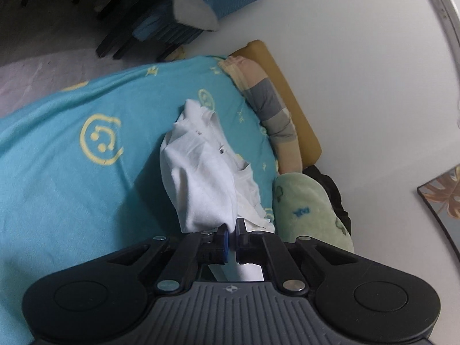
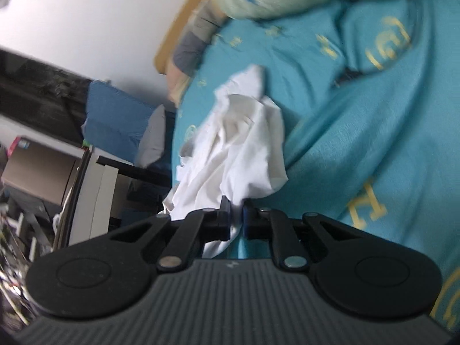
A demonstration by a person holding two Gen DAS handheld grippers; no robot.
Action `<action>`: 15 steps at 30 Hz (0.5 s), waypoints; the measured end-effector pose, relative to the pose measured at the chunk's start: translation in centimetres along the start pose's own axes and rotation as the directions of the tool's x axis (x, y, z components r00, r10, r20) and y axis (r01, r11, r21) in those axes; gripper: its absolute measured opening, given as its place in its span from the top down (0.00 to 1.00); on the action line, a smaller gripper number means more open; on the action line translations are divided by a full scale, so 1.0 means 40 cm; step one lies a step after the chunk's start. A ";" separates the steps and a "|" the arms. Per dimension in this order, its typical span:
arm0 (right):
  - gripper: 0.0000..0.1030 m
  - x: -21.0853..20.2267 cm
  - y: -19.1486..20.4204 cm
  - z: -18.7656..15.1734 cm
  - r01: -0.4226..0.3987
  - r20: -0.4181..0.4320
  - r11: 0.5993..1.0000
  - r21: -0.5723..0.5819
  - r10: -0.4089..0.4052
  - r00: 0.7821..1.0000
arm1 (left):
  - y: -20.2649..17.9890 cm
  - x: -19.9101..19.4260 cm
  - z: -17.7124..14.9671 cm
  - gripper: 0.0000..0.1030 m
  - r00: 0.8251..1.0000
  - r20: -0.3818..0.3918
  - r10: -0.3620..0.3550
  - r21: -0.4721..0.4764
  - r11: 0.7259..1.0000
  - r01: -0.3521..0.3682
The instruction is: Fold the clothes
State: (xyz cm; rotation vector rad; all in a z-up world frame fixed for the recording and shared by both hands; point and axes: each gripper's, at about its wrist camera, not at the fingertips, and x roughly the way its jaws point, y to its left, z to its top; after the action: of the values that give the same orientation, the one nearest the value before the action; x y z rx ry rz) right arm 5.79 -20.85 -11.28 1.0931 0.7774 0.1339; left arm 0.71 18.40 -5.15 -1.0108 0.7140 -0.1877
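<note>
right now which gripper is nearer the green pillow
Left. The left gripper holds the shirt right beside the green pillow; the right gripper grips the shirt with the pillow far ahead.

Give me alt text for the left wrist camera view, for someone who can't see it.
The left gripper, jaws shut, pinches a crumpled white garment that trails away across a turquoise bedsheet printed with yellow smiley faces. To the right lie a pale green pillow and a striped pillow against a white wall.
</note>
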 end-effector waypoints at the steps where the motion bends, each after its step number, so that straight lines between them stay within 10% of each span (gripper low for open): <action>1: 0.89 -0.001 -0.013 -0.003 0.000 -0.012 1.000 0.022 0.000 1.000 | 0.011 -0.001 -0.001 0.96 1.000 -0.009 0.002 -0.021 1.000 -0.002; 15: 0.85 0.016 -0.070 -0.006 0.021 -0.040 0.991 0.131 -0.016 0.999 | 0.043 0.019 0.001 0.96 1.000 -0.023 -0.002 -0.045 0.999 0.001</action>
State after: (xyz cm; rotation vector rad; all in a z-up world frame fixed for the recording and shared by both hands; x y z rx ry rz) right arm 5.34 -21.72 -14.01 1.2102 0.8403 0.0898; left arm 1.01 18.99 -6.91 -1.0536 0.7410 -0.1858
